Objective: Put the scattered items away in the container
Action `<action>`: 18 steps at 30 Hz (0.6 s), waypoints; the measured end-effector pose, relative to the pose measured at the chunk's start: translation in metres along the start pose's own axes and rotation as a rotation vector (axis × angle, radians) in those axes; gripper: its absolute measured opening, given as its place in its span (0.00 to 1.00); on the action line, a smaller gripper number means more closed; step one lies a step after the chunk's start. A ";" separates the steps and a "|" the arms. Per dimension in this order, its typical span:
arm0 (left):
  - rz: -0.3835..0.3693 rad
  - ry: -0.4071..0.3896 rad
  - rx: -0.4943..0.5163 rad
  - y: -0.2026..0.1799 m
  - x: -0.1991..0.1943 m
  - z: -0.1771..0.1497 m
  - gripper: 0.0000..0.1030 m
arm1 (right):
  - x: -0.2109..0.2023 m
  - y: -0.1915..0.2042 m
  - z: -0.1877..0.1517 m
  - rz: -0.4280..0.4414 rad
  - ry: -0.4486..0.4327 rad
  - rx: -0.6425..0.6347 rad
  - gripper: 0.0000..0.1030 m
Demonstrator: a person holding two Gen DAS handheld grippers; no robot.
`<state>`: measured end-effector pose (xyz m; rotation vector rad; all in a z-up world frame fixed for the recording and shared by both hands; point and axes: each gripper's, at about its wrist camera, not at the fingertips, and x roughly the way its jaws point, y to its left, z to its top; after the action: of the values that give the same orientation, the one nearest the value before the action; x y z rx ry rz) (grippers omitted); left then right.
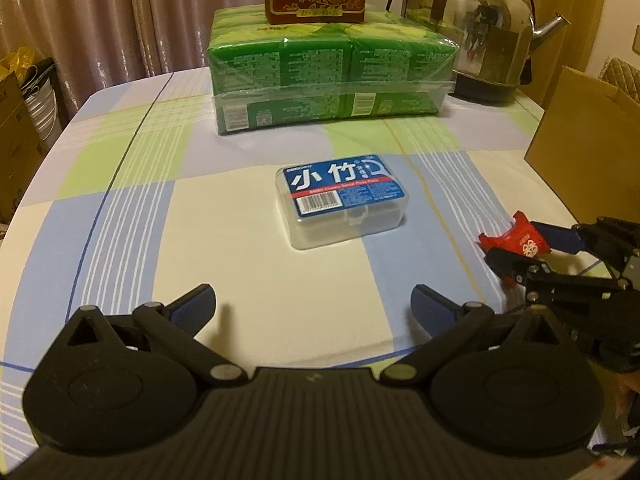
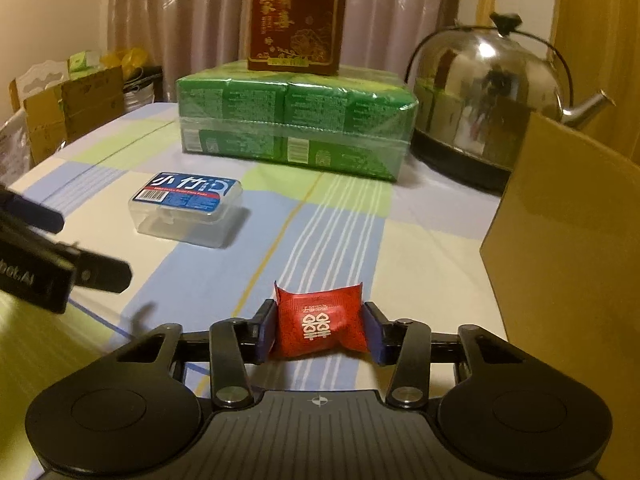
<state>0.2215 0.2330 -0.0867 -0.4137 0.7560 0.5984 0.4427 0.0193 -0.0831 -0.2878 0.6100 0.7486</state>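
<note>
A red candy packet (image 2: 318, 322) sits between the blue pads of my right gripper (image 2: 320, 332), which is shut on it just above the checked tablecloth. The same packet (image 1: 516, 240) and right gripper (image 1: 520, 250) show at the right edge of the left wrist view. A clear dental floss box with a blue label (image 1: 344, 200) (image 2: 188, 208) lies on the cloth ahead of my left gripper (image 1: 312, 300). That gripper stands open with nothing between its fingers. An open cardboard box (image 2: 560, 260) (image 1: 580, 152) stands at the right.
A green wrapped tissue pack (image 1: 328, 76) (image 2: 296, 120) sits at the back with a dark red gift box (image 2: 296, 20) on top. A steel kettle (image 2: 488, 100) stands to its right. Cartons (image 2: 72, 108) stand beyond the table's left edge.
</note>
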 end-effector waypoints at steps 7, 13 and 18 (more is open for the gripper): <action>-0.003 -0.019 0.009 -0.003 0.006 0.010 0.99 | -0.002 -0.007 0.004 0.005 -0.028 0.036 0.38; -0.003 -0.050 0.012 -0.004 0.017 0.026 0.99 | 0.000 -0.015 0.014 -0.006 -0.043 0.073 0.38; -0.028 -0.058 -0.021 -0.008 0.029 0.039 0.99 | 0.006 -0.020 0.016 -0.008 -0.036 0.092 0.38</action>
<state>0.2636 0.2586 -0.0814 -0.4245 0.6881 0.5903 0.4670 0.0155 -0.0733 -0.1921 0.6071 0.7145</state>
